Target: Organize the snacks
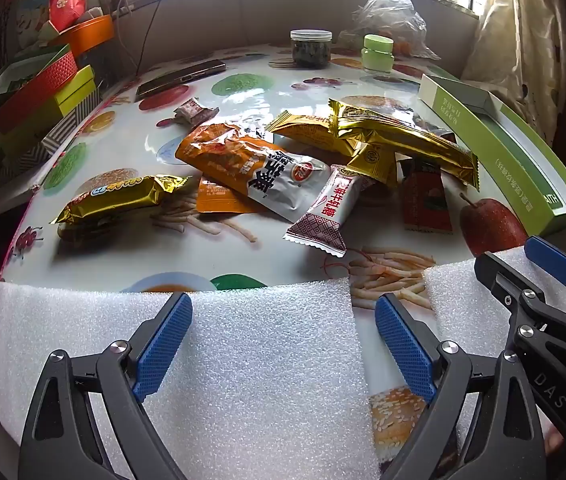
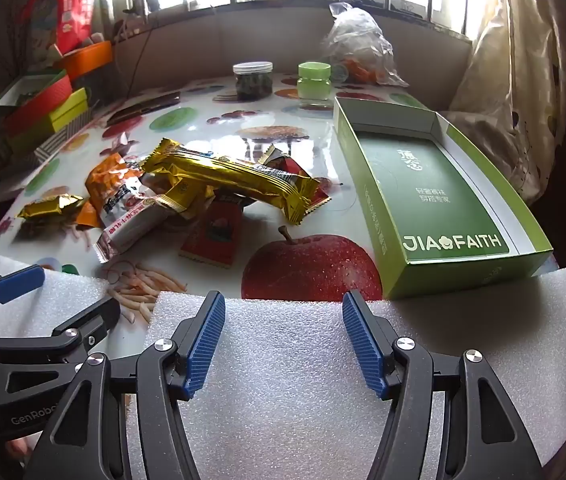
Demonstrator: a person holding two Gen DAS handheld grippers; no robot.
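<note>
Crinkled foil and plastic snack packets (image 1: 283, 168) lie heaped mid-table on a glossy food-printed tablecloth (image 1: 243, 92), a gold-wrapped bar (image 1: 119, 198) just left of the pile and a long gold bar (image 2: 239, 176) lying across its top. At right sits a shallow green cardboard box (image 2: 435, 196), open-topped. Nearest, above white foam sheets (image 2: 283, 360), the left gripper (image 1: 283, 344) and right gripper (image 2: 283, 344) hold ridged blue pads apart, gripping nothing.

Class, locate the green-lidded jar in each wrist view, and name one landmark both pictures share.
Left wrist view: green-lidded jar upper right of centre, far side of the table.
Right wrist view: the jar upper centre, behind the open green box.
Shared landmark: the dark-filled clear jar just left of it.
</note>
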